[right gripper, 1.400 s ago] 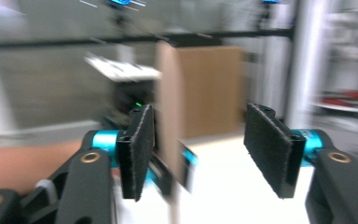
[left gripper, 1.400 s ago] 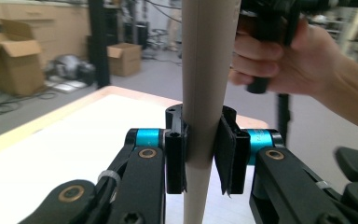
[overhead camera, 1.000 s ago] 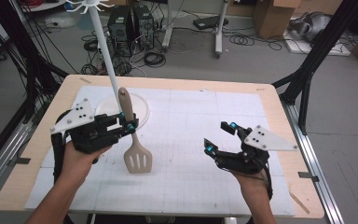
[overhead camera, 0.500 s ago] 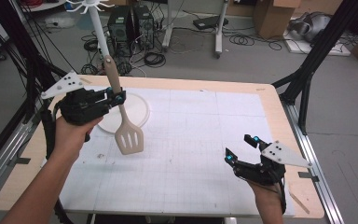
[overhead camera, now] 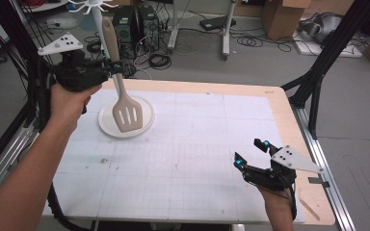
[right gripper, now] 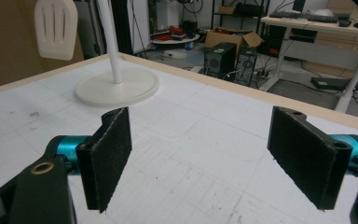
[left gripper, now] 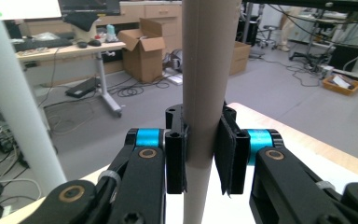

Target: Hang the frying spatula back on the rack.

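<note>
lifted spatula (overhead camera: 126, 109) stays clamped between left fingers (left gripper: 176, 154).

Spatula (left gripper: 210, 70) blade beyond frame edge

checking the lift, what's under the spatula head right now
In the high view the spatula, held up by the left gripper, hangs over the stand's round white base on the table. Its head covers part of that base; the slots show white through.
</note>
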The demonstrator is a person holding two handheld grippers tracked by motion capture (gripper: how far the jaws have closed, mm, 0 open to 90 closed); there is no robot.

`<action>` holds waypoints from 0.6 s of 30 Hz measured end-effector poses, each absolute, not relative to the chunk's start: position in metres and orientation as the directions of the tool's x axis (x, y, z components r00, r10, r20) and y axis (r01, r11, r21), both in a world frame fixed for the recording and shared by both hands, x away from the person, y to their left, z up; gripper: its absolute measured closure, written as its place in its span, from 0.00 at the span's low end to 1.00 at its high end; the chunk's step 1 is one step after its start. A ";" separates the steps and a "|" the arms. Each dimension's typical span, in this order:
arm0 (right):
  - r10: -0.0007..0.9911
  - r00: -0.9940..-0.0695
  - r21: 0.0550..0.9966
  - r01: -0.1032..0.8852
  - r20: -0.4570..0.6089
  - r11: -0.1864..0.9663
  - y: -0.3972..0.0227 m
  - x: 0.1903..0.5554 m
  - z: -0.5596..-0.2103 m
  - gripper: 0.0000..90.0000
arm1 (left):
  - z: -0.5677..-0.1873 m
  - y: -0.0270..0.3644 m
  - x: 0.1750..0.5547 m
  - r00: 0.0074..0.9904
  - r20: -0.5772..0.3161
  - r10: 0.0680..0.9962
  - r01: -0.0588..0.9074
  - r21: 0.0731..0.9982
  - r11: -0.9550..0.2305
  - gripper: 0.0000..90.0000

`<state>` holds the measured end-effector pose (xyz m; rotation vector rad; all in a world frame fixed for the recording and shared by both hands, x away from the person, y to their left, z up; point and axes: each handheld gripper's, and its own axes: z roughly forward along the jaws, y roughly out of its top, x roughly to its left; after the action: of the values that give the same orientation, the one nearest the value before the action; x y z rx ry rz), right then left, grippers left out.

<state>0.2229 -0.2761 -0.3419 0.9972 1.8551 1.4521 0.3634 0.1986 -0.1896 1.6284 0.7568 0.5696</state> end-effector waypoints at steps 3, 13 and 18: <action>0.833 -0.552 0.970 0.208 0.012 0.124 -0.277 0.223 -0.341 0.23 | -0.187 0.200 0.373 0.653 -0.055 0.756 0.188 0.978 -0.091 0.83; 0.825 -0.565 0.970 0.206 0.011 0.128 -0.276 0.224 -0.342 0.23 | -0.188 0.198 0.394 0.598 -0.063 0.799 0.222 0.971 -0.090 0.83; 0.820 -0.572 0.970 0.209 0.017 0.126 -0.274 0.225 -0.342 0.23 | -0.186 0.199 0.400 0.588 -0.083 0.805 0.228 0.971 -0.067 0.84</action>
<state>0.2246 -0.2743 -0.3419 0.9911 1.8697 1.4716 0.4003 0.1993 -0.1864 1.6079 0.8845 0.5944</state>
